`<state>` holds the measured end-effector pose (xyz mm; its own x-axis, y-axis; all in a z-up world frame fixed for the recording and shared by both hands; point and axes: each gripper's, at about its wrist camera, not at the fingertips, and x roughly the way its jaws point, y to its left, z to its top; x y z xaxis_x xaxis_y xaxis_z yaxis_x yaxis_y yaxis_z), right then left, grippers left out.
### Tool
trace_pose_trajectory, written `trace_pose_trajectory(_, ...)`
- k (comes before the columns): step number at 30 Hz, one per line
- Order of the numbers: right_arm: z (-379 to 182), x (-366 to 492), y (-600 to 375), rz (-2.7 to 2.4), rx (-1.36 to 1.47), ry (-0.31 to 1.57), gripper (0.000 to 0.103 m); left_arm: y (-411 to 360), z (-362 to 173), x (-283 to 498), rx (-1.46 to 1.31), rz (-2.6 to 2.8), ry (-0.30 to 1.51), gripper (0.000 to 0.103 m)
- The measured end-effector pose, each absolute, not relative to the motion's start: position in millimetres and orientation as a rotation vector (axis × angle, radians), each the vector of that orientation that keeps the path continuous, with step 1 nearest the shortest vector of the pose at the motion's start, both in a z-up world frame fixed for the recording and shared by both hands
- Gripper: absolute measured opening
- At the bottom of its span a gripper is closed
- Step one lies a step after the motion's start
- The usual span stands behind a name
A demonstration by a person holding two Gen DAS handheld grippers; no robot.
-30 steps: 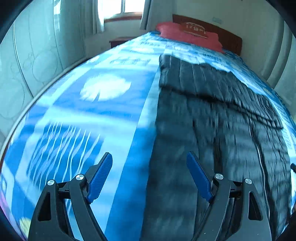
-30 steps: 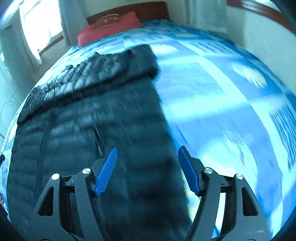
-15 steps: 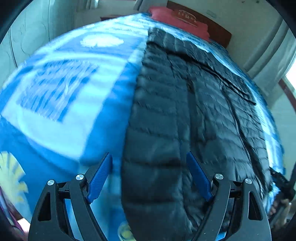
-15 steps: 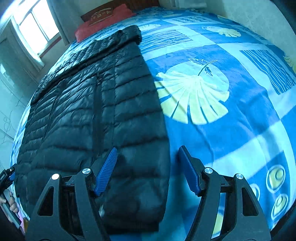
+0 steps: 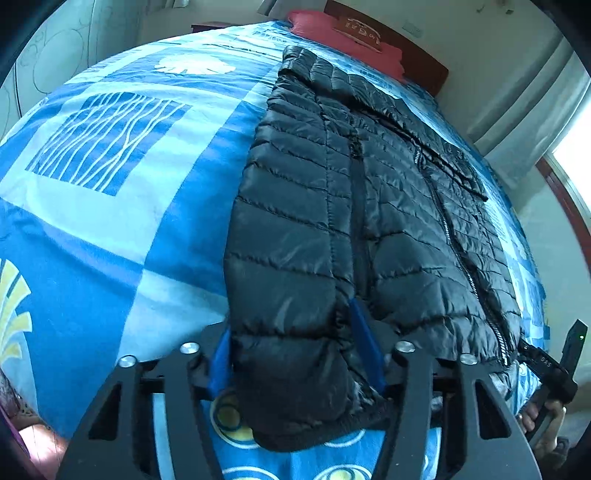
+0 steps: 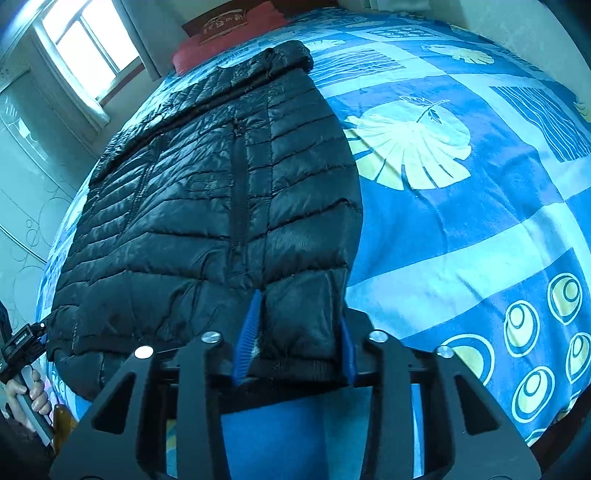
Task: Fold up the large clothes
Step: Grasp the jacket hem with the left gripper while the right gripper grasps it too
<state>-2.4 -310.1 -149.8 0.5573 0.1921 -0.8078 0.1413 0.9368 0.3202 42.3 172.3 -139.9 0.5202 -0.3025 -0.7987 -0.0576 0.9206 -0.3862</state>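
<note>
A black quilted puffer jacket [image 5: 369,206] lies flat along the bed, zipper up, hood toward the headboard. It also shows in the right wrist view [image 6: 221,192]. My left gripper [image 5: 295,354] is closed on the jacket's left sleeve cuff [image 5: 295,387] at the bed's near edge, blue pads pressed into both sides. My right gripper [image 6: 295,343] is closed on the right sleeve cuff [image 6: 295,354], its ribbed black end between the pads.
The bed has a blue patterned cover [image 5: 110,184] with leaf and circle prints [image 6: 406,147]. A red pillow [image 5: 347,33] lies at the wooden headboard. A window [image 6: 85,48] is at the far left. The other gripper and hand [image 5: 546,387] show at the frame edge.
Both grippers moved down to the jacket's near end and closed on the two sleeve cuffs. They were open and above the jacket before.
</note>
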Motion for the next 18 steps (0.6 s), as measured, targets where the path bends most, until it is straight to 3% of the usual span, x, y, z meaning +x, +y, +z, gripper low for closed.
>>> trace_pose_trajectory(2, -148, -3, -309, 0.052, 0.383, 0.976, 0.019, 173, -141, 41, -0.418, -0.164, 1.023, 0.05)
trace_pose_trajectory(6, -146, -6, -311, 0.075, 0.418, 0.957, 0.014, 174, -141, 39, -0.439, -0.178, 1.02, 0.049)
trace_pose_trajectory(7, -145, -6, -313, 0.079, 0.431, 0.953, 0.014, 174, -140, 39, -0.442, -0.18, 1.016, 0.045)
trace_pose_trajectory(9, -144, -8, -316, 0.09, 0.463, 0.941, 0.013, 176, -138, 37, -0.45, -0.179, 1.0, 0.029)
trace_pose_trajectory(11, -141, -9, -320, 0.104, 0.494, 0.928, 0.012, 179, -133, 35, -0.467, -0.189, 0.982, 0.02)
trace_pose_trajectory(18, -117, -21, -333, 0.184, 0.624, 0.849, 0.011, 185, -103, 22, -0.526, -0.227, 0.891, 0.013)
